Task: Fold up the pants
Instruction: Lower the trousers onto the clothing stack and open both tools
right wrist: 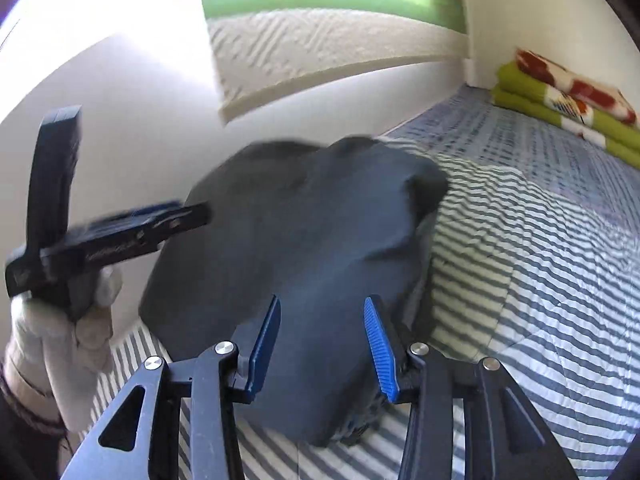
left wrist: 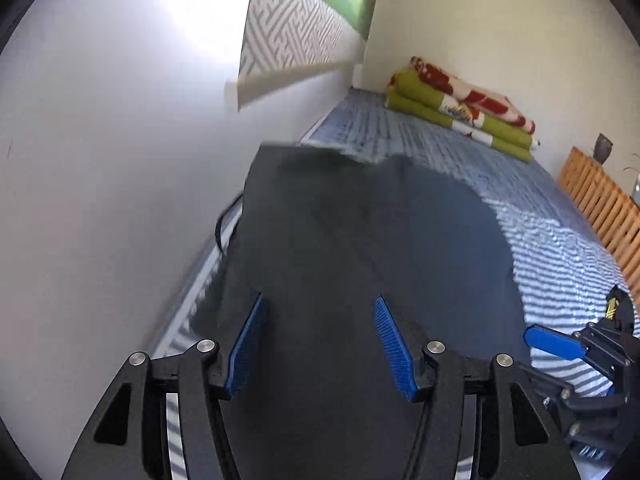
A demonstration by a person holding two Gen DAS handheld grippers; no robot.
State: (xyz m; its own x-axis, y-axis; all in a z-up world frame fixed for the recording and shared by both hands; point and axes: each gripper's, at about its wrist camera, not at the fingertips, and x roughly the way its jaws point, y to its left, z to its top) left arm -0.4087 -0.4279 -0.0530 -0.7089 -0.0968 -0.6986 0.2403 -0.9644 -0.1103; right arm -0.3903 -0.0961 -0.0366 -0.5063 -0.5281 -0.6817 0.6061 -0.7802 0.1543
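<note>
I see the dark pants (left wrist: 360, 248) lying bunched on the striped bed cover (left wrist: 560, 248), close to the white wall (left wrist: 100, 160). My left tongs (left wrist: 320, 344) stand apart over the cloth — the blue pads (left wrist: 246, 352) press on nothing. My right tongs (right wrist: 322, 350) are parted too, cloth between them but not pinched. A white-gloved hand (right wrist: 60, 344) holds the left tool. Folded green and red blankets (right wrist: 568, 100) sit at the far end. Lettering on the tool is too blurred to read.
</note>
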